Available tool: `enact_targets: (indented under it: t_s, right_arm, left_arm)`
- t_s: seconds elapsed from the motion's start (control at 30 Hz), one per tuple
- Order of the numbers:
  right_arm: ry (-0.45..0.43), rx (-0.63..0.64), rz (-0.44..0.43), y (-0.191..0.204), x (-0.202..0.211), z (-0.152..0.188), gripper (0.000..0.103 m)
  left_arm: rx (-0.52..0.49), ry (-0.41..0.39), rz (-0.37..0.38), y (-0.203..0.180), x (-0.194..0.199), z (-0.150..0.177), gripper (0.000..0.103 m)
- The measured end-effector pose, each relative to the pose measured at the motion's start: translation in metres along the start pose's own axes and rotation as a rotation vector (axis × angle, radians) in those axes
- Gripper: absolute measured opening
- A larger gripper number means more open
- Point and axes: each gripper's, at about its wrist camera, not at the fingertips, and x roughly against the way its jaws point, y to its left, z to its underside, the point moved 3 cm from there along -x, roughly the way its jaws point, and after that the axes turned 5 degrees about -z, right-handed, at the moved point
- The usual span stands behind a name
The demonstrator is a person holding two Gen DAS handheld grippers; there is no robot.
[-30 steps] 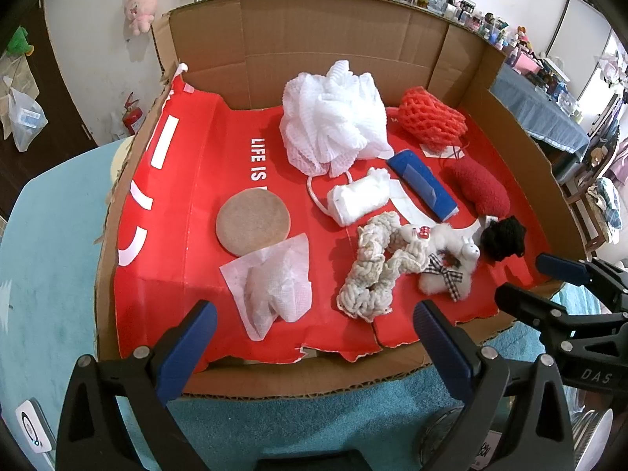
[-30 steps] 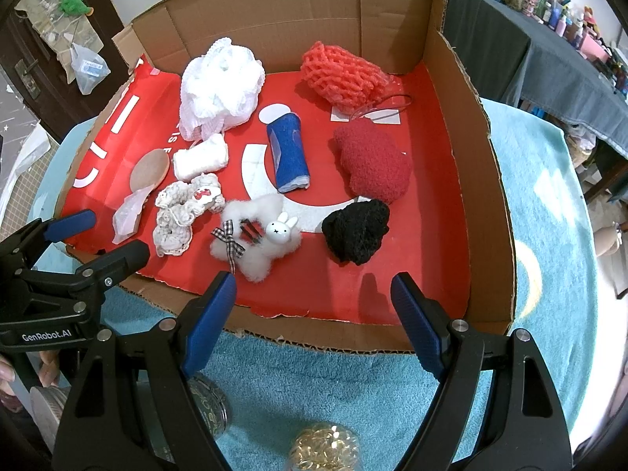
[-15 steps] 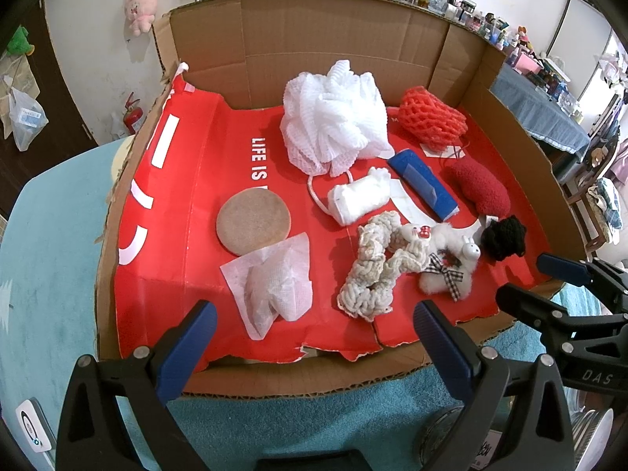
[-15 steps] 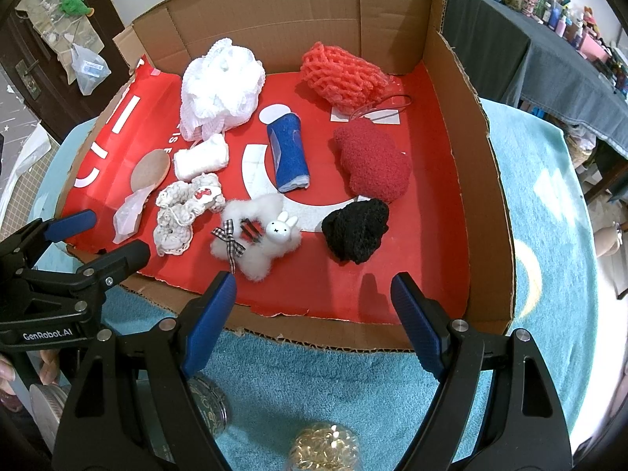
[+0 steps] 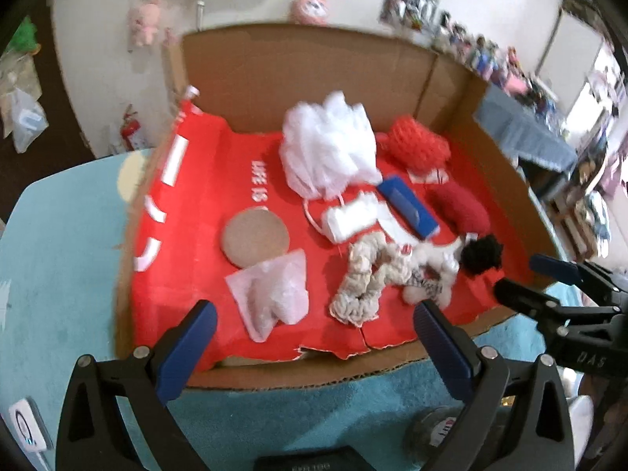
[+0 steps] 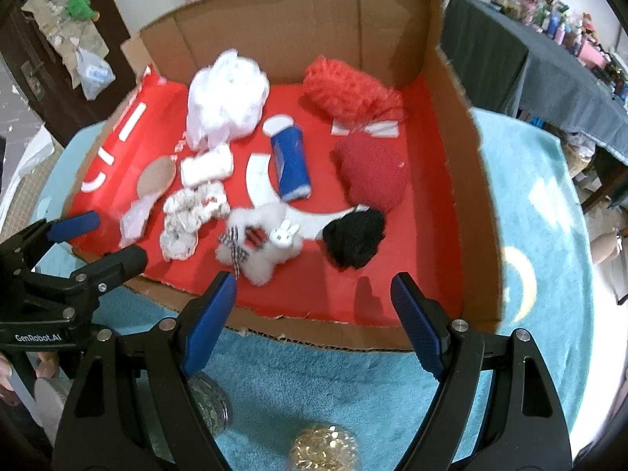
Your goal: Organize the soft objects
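A cardboard box with a red floor holds several soft things: a white mesh pouf, a red mesh pouf, a red fuzzy pad, a black pom, a white plush bunny, a cream rope scrunchie, a white cloth roll, a blue sponge, a brown round pad and a white foam pouch. My left gripper is open and empty at the box's near edge. My right gripper is open and empty in front of the bunny and the pom.
The box stands on a teal rug. A glittery gold ball and a round jar lie under my right gripper. A table with a dark cloth stands to the right, and a white wall with plush toys is behind.
Both cameras have lifted and pulled back a little, so the box sits lower and smaller in view, with motion blur. The objects in the box have not moved.
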Motion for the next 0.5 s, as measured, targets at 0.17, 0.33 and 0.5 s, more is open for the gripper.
enact_targets:
  t_s: [0.17, 0.33, 0.5]
  right_arm:
    - [-0.123, -0.011, 0.013, -0.007, 0.053, -0.005, 0.081]
    - [-0.225, 0.001, 0.006, -0.002, 0.109, 0.012, 0.081]
    - [-0.336, 0.063, 0.056, 0.016, 0.147, 0.055, 0.089]
  left_arm:
    - [0.014, -0.12, -0.014, 0.003, 0.047, 0.003, 0.102]
    - [-0.031, -0.29, -0.036, -0.005, 0.106, 0.022, 0.103]
    - [-0.057, -0.421, -0.025, -0.015, 0.148, 0.063, 0.103]
